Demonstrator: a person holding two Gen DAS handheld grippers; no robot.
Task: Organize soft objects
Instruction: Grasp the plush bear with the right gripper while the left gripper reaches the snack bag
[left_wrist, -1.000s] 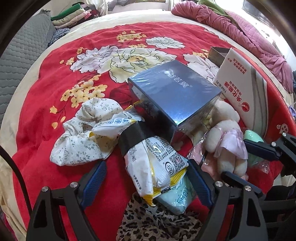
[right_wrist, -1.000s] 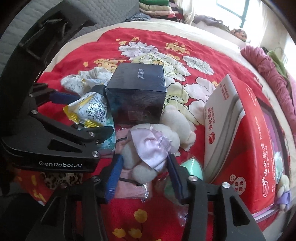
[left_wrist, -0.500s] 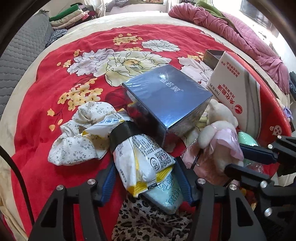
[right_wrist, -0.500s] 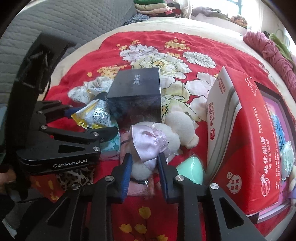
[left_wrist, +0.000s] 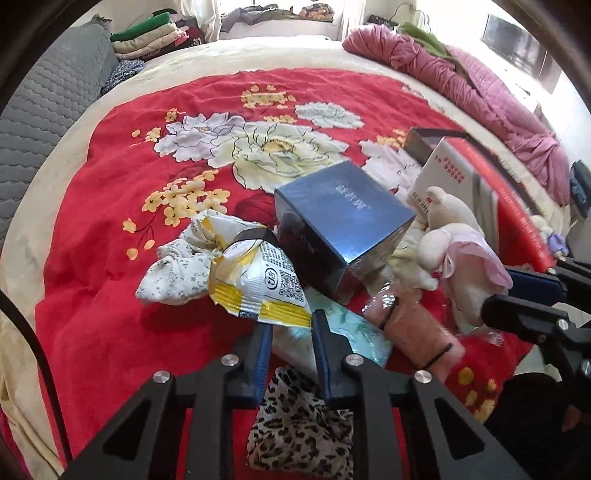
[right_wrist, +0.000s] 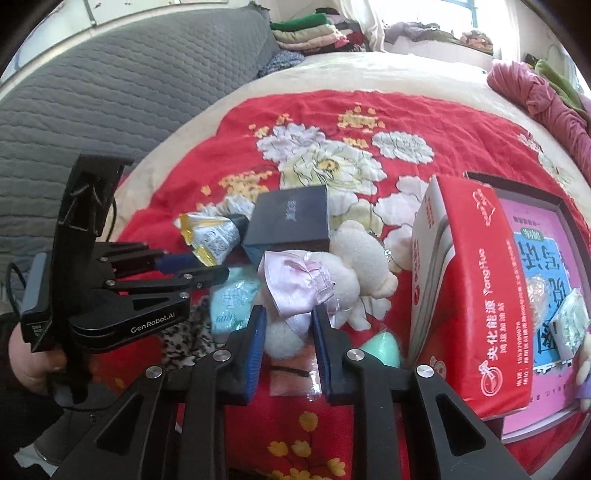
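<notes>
So the left gripper is clamped right down on the near end of a yellow-and-white tissue pack, a black band around its middle. The pack sticks out away from the fingers, over a floral scrunchie on the red flowered bedspread, with a mint tissue pack right under it and a leopard-print cloth below the fingers. The right gripper is squeezing the white plush bear by its lower body, just under the pink satin dress. Just behind both sits a dark blue box, and a bagged pink towel roll lies between the two grippers. Past the bear, a red and white carton stands on edge, a mint green sponge at its foot.
</notes>
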